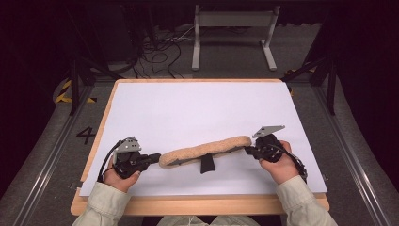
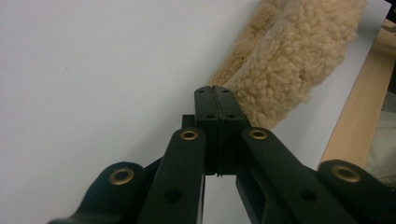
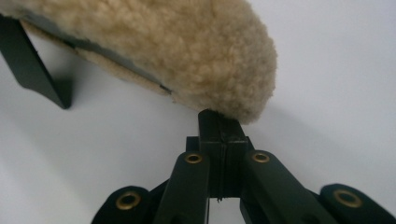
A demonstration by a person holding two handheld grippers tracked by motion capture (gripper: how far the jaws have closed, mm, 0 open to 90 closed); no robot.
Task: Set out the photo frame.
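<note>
A long tan fleece pad (image 1: 207, 149) lies slantwise across the near part of the white table (image 1: 197, 108), and a black strap piece (image 1: 206, 164) hangs below its middle. At the pad's left end is my left gripper (image 1: 155, 158), its jaws shut tight together. In the left gripper view its tips (image 2: 214, 89) touch the edge of the fleece (image 2: 289, 60), and nothing shows between them. My right gripper (image 1: 248, 150) is at the pad's right end. In the right gripper view its closed tips (image 3: 219, 116) are buried in the fleece end (image 3: 187, 51), which sits a little off the table.
White sheet covers the table, with its wooden front edge (image 1: 197, 205) near the person's sleeves. Beyond the far edge stand a grey metal frame (image 1: 233, 28), loose cables (image 1: 160, 52) and dark stands on the floor.
</note>
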